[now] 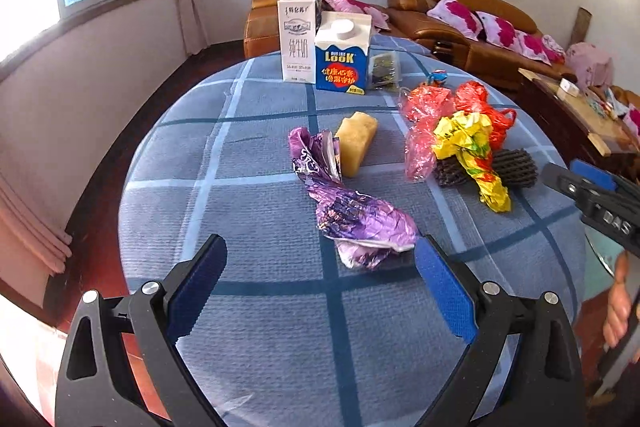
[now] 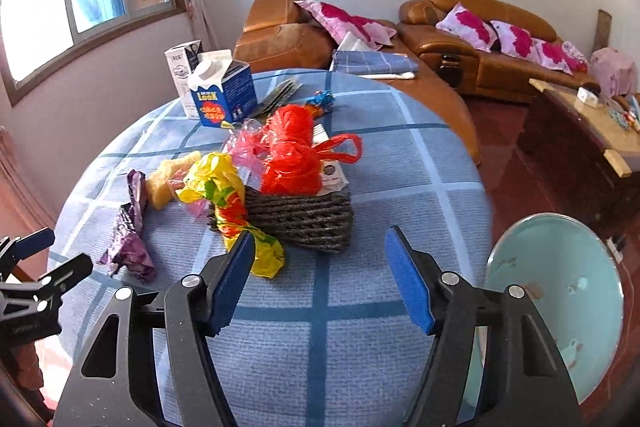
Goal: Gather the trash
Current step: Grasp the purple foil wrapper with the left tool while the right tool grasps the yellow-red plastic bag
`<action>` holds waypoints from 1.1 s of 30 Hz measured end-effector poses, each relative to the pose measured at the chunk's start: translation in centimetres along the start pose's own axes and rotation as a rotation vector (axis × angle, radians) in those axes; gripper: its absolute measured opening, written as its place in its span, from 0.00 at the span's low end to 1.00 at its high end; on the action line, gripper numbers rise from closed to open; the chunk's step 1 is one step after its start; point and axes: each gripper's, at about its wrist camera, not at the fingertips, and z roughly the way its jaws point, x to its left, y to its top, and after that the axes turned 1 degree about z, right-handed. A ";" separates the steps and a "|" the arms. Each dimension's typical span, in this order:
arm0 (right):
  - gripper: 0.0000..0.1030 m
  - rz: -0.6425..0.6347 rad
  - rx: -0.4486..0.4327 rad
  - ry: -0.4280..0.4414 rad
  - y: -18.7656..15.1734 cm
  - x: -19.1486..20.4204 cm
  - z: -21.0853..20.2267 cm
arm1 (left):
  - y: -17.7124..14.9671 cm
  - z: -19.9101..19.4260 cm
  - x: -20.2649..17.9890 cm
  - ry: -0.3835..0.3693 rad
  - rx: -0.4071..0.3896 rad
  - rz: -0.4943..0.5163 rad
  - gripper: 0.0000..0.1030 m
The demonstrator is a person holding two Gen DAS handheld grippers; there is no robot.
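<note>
Trash lies on a round table under a blue checked cloth (image 1: 256, 307). A crumpled purple wrapper (image 1: 352, 211) rests just ahead of my left gripper (image 1: 320, 259), which is open and holds nothing. Beside it lies a yellow sponge-like block (image 1: 356, 141). A yellow wrapper (image 2: 224, 195), a dark foam net (image 2: 304, 219), a red plastic bag (image 2: 292, 151) and a pink bag (image 1: 420, 123) form a heap. My right gripper (image 2: 320, 247) stands open over bare cloth just before the net, its left pad at the yellow wrapper's end.
Two milk cartons, a white one (image 1: 298, 39) and a blue one (image 1: 342, 53), stand at the far edge with a small packet (image 1: 384, 71). A light green bin (image 2: 560, 299) stands on the floor right of the table. Brown sofas (image 2: 480, 47) line the wall.
</note>
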 end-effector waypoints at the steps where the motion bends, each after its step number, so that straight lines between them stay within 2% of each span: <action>1: 0.63 -0.011 0.003 0.004 0.0 0.3 0.2 | 0.1 -0.2 0.1 -0.003 -0.006 0.000 0.90; 5: 0.54 -0.057 0.028 0.031 0.1 1.8 1.6 | 1.5 -0.2 0.9 0.004 -0.025 -0.075 0.90; 10: 0.53 -0.080 0.058 0.059 0.4 3.2 3.5 | 3.3 2.3 0.8 0.053 0.002 -0.113 0.90; 17: 0.51 -0.126 0.134 0.089 0.6 4.7 6.2 | 3.6 7.4 -0.6 0.075 0.131 -0.157 0.87; 19: 0.47 -0.136 0.137 0.075 0.6 4.9 6.7 | 3.2 8.2 -0.7 0.072 0.160 -0.172 0.81; 20: 0.40 -0.143 0.134 0.069 0.6 4.9 6.7 | 2.9 8.6 -0.6 0.068 0.170 -0.180 0.80; 22: 0.36 -0.140 0.131 0.075 0.6 4.8 6.6 | 2.6 8.7 -0.5 0.069 0.171 -0.185 0.74; 23: 0.30 -0.128 0.130 0.087 0.6 4.6 6.5 | 2.5 8.6 -0.6 0.073 0.167 -0.181 0.72; 26: 0.30 -0.096 0.126 0.130 0.7 4.2 5.9 | 2.3 8.2 -0.4 0.081 0.154 -0.187 0.62; 30: 0.30 -0.079 0.086 0.152 0.6 4.0 4.0 | 2.0 7.6 0.1 0.071 0.142 -0.197 0.44; 33: 0.30 -0.096 0.030 0.132 0.5 4.1 2.1 | 1.8 7.1 0.2 0.076 0.129 -0.195 0.39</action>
